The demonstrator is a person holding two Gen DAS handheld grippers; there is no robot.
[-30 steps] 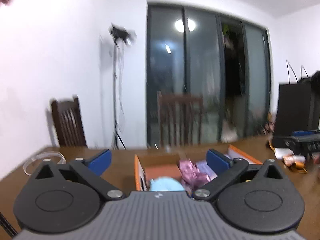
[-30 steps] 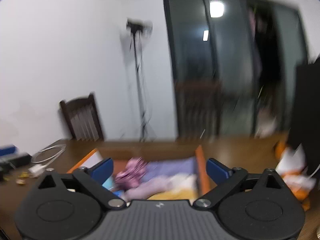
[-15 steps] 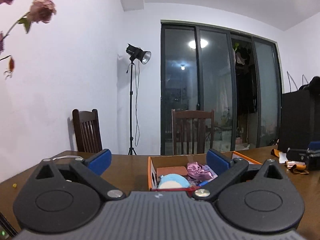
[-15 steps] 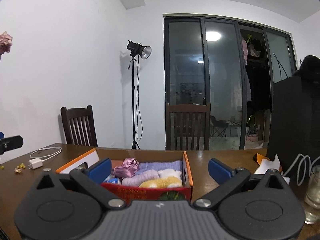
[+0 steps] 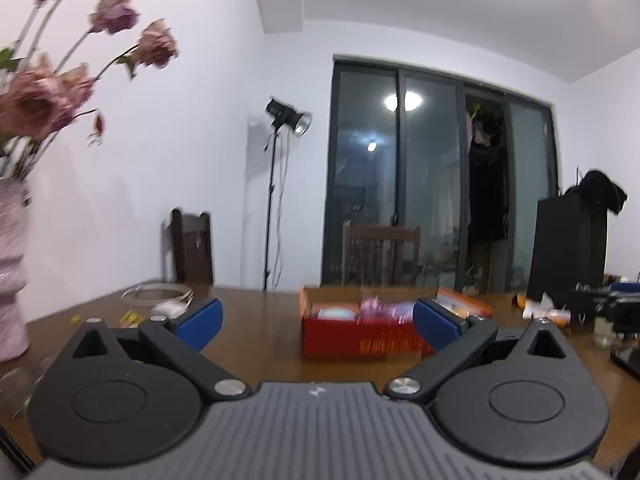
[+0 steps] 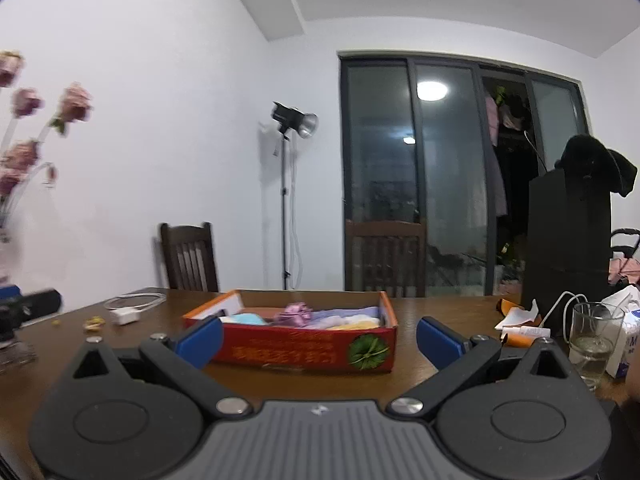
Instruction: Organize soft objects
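Observation:
A red and orange cardboard box [image 6: 304,350] stands on the brown table and also shows in the left wrist view [image 5: 360,338]. It holds several soft things: a pink ruffled piece [image 6: 297,314], a light blue piece [image 6: 248,318], a lilac cloth [image 6: 344,314] and a yellow piece [image 6: 358,324]. My left gripper [image 5: 316,320] is open and empty, back from the box. My right gripper [image 6: 318,338] is open and empty, just in front of the box's near wall.
A vase of dried pink flowers [image 5: 12,272] stands at the left. A white charger and cable [image 6: 128,312] lie at the left rear. A glass [image 6: 592,344], a carton [image 6: 624,332] and a black bag [image 6: 568,248] stand at the right. Chairs [image 6: 386,256] line the far side.
Both grippers have pulled back and up from the box, so it looks smaller and farther. The left view now takes in the flowers. Both stay open and empty.

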